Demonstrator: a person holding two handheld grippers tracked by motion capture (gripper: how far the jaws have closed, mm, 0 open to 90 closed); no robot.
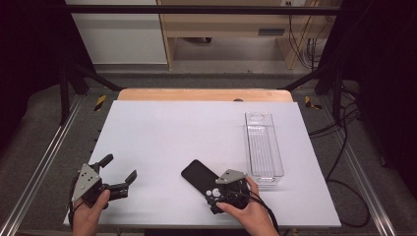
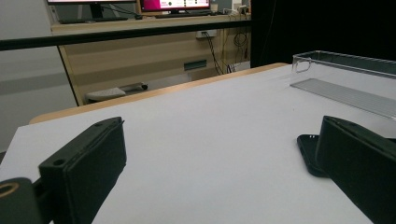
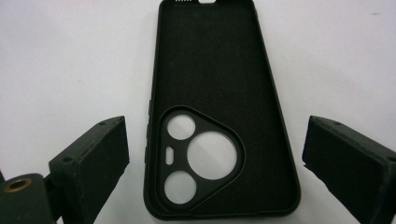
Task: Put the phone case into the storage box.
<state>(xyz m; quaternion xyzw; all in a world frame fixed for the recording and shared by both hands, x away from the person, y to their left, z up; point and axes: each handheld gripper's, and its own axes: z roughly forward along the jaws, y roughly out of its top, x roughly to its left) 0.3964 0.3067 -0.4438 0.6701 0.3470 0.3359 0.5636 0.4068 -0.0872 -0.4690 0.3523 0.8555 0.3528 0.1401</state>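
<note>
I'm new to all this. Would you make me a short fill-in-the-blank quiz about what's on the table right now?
1. The phone case is coloured ____.
2. The phone case lies with its inside facing ____.
3. The clear bin holds ____.
4. The right gripper has its jaws ____, one on each side of the case without touching it.

Missing words: black; up; nothing; open

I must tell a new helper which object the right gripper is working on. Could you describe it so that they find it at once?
On the white table, look near the front edge, left of the clear plastic bin. There a black phone case lies flat with its hollow inside facing up, between the open jaws of the right gripper. Its rounded triangular camera opening with round holes sets it apart.
</note>
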